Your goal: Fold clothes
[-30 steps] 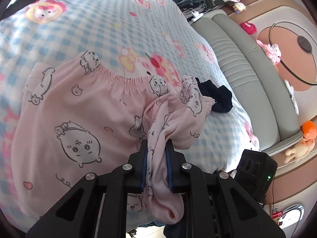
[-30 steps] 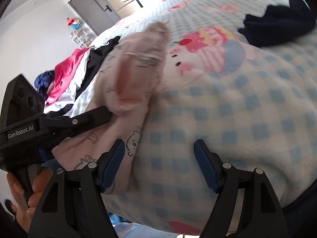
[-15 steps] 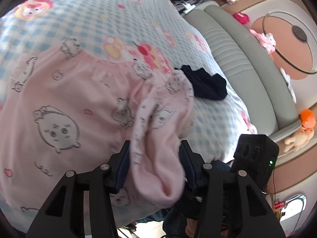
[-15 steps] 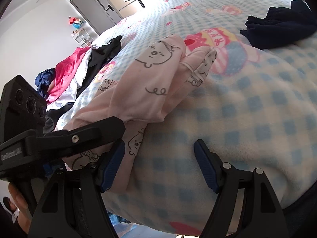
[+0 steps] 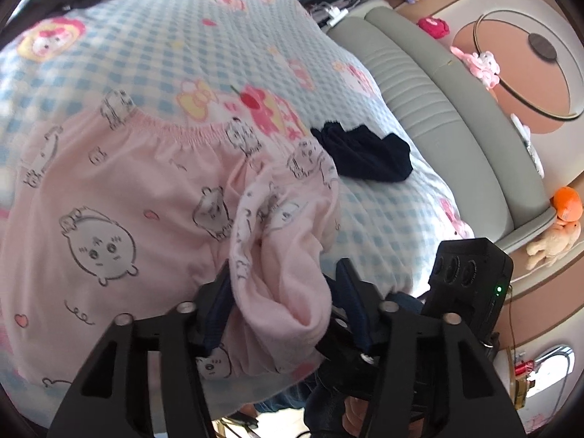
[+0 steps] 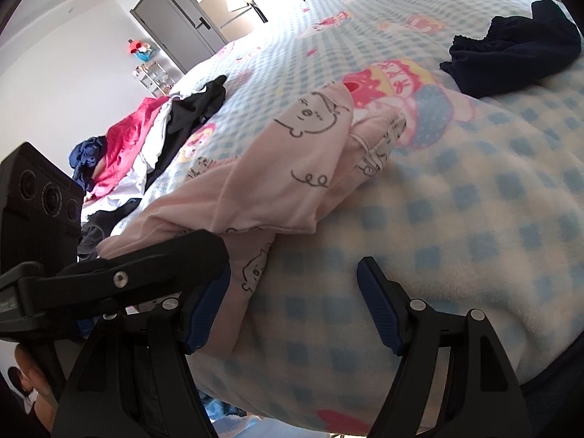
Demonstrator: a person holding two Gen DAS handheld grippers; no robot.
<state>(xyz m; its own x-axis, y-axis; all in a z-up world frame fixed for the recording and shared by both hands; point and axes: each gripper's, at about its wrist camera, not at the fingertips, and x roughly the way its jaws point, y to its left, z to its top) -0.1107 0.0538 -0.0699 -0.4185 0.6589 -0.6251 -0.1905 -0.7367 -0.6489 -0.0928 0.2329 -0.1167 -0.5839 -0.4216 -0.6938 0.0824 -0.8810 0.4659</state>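
Checked blanket; pink shorts hem hides gap between parted left fingers; right fingers apart.

Landmark: blue-and-white checked blanket with cartoon prints, covering the bed.
Headboard: grey padded panel, along the blanket's right edge in the left wrist view.
Wall panel: brown and cream, beyond the headboard, carrying a thin ring and a small dark disc.
Soft toys: pink plush and red plush on the ledge behind the headboard; orange and tan plush at its near end.
Door: grey, past the blanket's far end in the right wrist view.
Shelf: small white unit, beside the door, against the white wall.
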